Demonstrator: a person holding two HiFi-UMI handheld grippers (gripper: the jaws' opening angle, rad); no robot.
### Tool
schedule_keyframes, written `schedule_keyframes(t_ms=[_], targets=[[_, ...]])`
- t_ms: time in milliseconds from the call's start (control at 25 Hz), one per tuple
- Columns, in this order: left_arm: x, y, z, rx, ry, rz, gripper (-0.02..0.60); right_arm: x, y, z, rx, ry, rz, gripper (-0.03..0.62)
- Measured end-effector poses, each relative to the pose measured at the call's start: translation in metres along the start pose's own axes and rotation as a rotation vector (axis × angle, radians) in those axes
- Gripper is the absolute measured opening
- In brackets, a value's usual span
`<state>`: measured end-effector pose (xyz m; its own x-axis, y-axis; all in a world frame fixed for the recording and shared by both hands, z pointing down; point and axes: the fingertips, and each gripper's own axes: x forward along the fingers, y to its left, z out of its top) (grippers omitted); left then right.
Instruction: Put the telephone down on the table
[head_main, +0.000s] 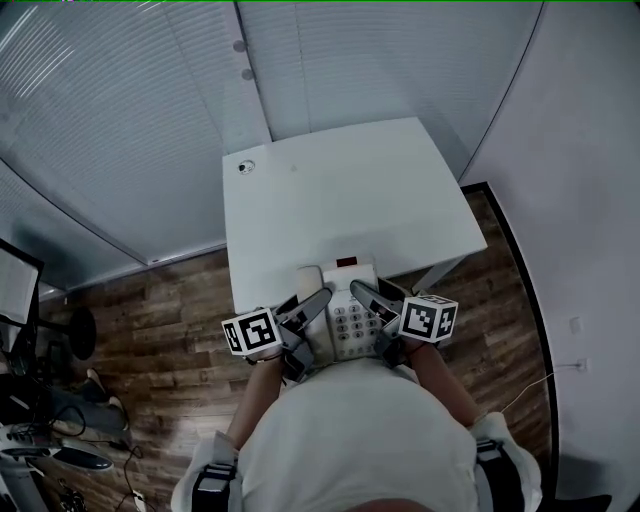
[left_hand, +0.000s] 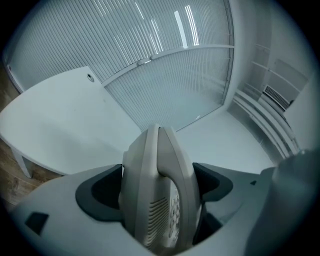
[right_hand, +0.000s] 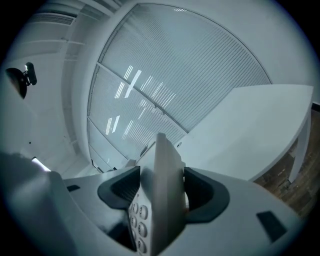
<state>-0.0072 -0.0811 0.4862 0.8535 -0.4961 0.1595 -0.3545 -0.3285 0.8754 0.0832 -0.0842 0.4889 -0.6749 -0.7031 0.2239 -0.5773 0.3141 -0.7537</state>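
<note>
A pale desk telephone (head_main: 343, 305) with a keypad and its handset on the left is held in the air at the near edge of the white table (head_main: 350, 195). My left gripper (head_main: 318, 302) is shut on the phone's handset side (left_hand: 157, 190). My right gripper (head_main: 362, 293) is shut on the phone's right edge (right_hand: 162, 200), with the keypad buttons showing beside the jaws. Most of the phone hangs over the person's body, and only its far end reaches over the table edge.
The table stands against a wall of closed blinds (head_main: 130, 110), with a round cable grommet (head_main: 246, 167) at its far left corner. A white wall (head_main: 590, 180) is on the right. Wood floor (head_main: 150, 330) and a chair base (head_main: 75, 330) lie to the left.
</note>
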Motion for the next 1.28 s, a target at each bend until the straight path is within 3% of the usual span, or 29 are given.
schedule_keyframes(t_ms=[320, 760, 1080, 1280], targets=[[0.041, 0.008, 0.013, -0.012, -0.046, 0.056, 0.419, 0.012, -0.036, 0.031, 0.013, 0.049, 0.051, 0.284], [0.039, 0.036, 0.024, -0.066, -0.055, 0.106, 0.419, 0.041, -0.048, 0.025, 0.043, 0.103, 0.051, 0.284], [0.065, 0.059, 0.059, -0.072, -0.051, 0.099, 0.419, 0.076, -0.069, 0.050, 0.042, 0.107, 0.034, 0.284], [0.094, 0.102, 0.104, -0.111, -0.052, 0.115, 0.419, 0.133, -0.100, 0.076, 0.052, 0.139, 0.018, 0.284]])
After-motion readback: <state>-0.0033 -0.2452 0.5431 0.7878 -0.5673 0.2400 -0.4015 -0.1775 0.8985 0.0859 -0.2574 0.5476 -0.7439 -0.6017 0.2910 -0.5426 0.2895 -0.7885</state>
